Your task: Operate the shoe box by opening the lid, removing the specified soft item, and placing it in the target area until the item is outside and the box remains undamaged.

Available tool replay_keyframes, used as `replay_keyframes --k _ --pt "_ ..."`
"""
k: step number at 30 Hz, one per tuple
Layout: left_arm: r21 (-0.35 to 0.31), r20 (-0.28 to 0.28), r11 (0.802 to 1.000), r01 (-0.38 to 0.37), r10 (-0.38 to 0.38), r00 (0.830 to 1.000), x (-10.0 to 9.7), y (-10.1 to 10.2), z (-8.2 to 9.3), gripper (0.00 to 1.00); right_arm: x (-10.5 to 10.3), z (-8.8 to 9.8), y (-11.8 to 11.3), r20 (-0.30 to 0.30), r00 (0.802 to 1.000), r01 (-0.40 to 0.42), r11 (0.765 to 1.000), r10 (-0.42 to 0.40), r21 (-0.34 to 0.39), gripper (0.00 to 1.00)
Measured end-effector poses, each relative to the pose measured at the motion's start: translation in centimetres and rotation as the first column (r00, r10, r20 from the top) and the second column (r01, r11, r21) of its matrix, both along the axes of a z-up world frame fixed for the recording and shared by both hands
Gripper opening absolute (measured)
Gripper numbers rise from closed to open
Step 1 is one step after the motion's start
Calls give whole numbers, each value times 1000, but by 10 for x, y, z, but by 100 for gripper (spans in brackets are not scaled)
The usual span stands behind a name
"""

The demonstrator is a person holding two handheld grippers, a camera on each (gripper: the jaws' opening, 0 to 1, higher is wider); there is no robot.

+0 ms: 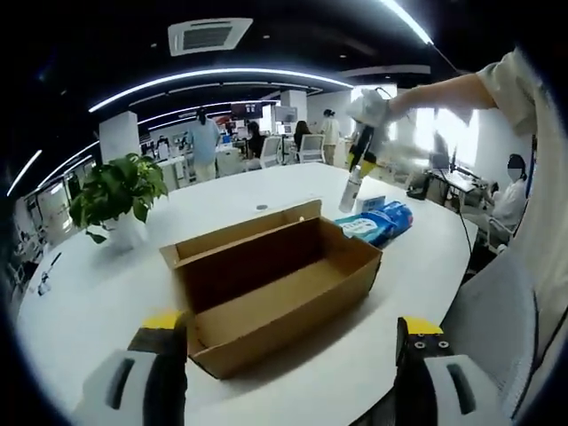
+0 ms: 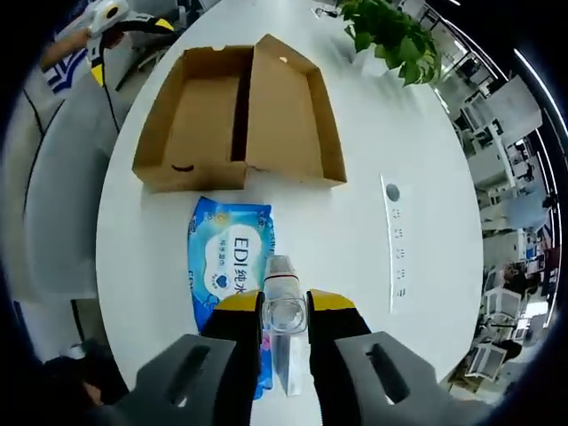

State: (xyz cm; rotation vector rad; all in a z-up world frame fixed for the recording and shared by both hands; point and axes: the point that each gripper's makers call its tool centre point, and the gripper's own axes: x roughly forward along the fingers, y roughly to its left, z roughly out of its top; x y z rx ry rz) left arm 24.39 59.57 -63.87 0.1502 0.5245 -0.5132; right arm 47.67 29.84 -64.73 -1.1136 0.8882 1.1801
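In my right gripper view, my tongs (image 2: 284, 330) cover the lower part of the clear plastic bottle (image 2: 284, 306) and the 5 o'clock corner of the blue wet-wipe pack (image 2: 227, 266). The pack's small print is too fine to read. In my left gripper view, the open brown cardboard shoe box (image 1: 266, 288) hides its own near inside wall.

Right gripper (image 2: 285, 312) clamps a clear bottle (image 2: 284, 333) above a blue wipes pack (image 2: 229, 266) on white table (image 2: 364, 222). Open box (image 2: 240, 115) beyond, empty; plant (image 2: 390, 35) at far edge.
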Motion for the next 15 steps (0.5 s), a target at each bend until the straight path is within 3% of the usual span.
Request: replay_keyframes --k 15 --pt "6 -13 1000 -23 23 1000 4 9 -1 100 18 -37 0 -78 995 51 996 -57 -79 17"
